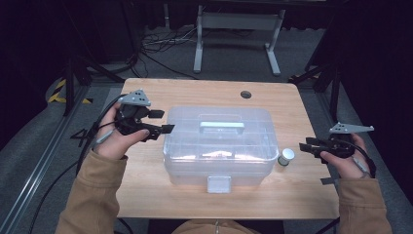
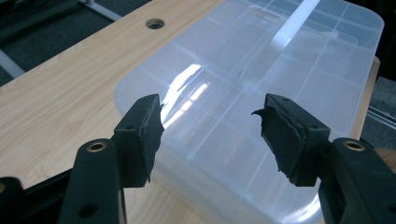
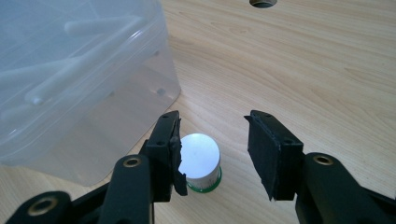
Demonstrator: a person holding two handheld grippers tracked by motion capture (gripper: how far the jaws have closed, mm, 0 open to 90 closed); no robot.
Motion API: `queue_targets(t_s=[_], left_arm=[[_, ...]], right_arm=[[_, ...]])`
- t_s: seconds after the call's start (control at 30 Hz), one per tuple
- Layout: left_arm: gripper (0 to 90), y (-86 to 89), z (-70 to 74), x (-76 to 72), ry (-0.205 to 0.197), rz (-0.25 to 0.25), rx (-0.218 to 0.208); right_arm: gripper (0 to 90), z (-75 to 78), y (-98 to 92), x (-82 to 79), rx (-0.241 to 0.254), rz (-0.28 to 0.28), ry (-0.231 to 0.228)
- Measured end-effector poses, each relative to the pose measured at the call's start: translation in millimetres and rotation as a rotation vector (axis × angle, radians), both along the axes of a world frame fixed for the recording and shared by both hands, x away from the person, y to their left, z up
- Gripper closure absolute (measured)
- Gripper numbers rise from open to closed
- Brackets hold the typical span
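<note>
A clear plastic storage box [image 1: 217,146] with a closed lid, a pale handle [image 1: 221,125] and a front latch [image 1: 218,184] stands in the middle of the wooden table [image 1: 146,185]. My left gripper [image 1: 166,121] hovers at the box's left end, open and empty; in the left gripper view its jaws [image 2: 210,126] frame the lid [image 2: 261,70]. A small cylinder [image 1: 286,156] with a white cap and green base stands just right of the box. My right gripper [image 3: 212,140] is open around it: the cylinder [image 3: 201,161] sits beside one jaw, with a gap to the other.
A round cable hole [image 1: 246,94] lies near the table's far edge. Bare wood runs along the front and on both sides of the box. Behind the table stand a grey metal frame [image 1: 238,22] and loose cables on the floor.
</note>
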State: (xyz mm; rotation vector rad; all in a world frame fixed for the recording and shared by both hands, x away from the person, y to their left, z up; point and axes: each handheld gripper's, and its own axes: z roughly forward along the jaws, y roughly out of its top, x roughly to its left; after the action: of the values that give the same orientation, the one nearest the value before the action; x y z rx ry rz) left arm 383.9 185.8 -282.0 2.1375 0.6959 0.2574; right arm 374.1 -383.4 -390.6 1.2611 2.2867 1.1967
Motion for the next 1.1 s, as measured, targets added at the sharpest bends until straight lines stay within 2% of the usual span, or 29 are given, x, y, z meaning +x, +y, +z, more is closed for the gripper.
queue_targets(t_s=[0.13, 0.33, 0.5, 0.6, 0.73, 0.77, 0.8, 0.9, 1.03, 1.1], left_arm=[[38.5, -19.5, 5.2, 6.6, -0.016, -0.039, 0.003], [37.9, -38.2, 5.3, 11.7, -0.02, -0.067, 0.005], [36.6, -55.3, 1.8, 13.6, -0.023, -0.094, 0.015], [36.2, -61.3, -0.5, 14.5, -0.018, -0.106, 0.015], [35.4, -69.9, -7.3, 14.9, -0.005, -0.12, 0.035], [35.1, -72.1, -9.3, 15.1, 0.0, -0.122, 0.046], [34.7, -73.7, -10.7, 14.9, 0.004, -0.121, 0.044], [34.1, -78.9, -15.2, 16.1, 0.01, -0.133, 0.056], [34.1, -85.5, -19.7, 19.3, 0.0, -0.121, 0.084], [34.4, -87.2, -20.9, 19.9, -0.001, -0.122, 0.08]], right_arm=[[54.1, -1.7, -3.1, -4.9, 0.0, -0.004, 0.0], [53.3, -3.8, -4.7, -8.2, 0.012, -0.005, 0.002], [55.0, -5.3, -2.5, -6.3, 0.043, 0.036, -0.008], [55.3, -4.9, 0.2, -4.5, 0.057, 0.059, -0.017], [53.8, -3.5, 5.1, -1.0, 0.053, 0.087, -0.06], [53.8, -2.9, 6.4, -0.9, 0.065, 0.083, -0.039], [53.8, -2.3, 7.8, -0.4, 0.059, 0.085, -0.038], [53.7, -0.4, 11.2, 0.5, 0.054, 0.104, -0.052], [53.7, 1.9, 15.0, 0.8, 0.046, 0.108, -0.059], [53.7, 2.3, 15.6, 0.7, 0.046, 0.107, -0.059]])
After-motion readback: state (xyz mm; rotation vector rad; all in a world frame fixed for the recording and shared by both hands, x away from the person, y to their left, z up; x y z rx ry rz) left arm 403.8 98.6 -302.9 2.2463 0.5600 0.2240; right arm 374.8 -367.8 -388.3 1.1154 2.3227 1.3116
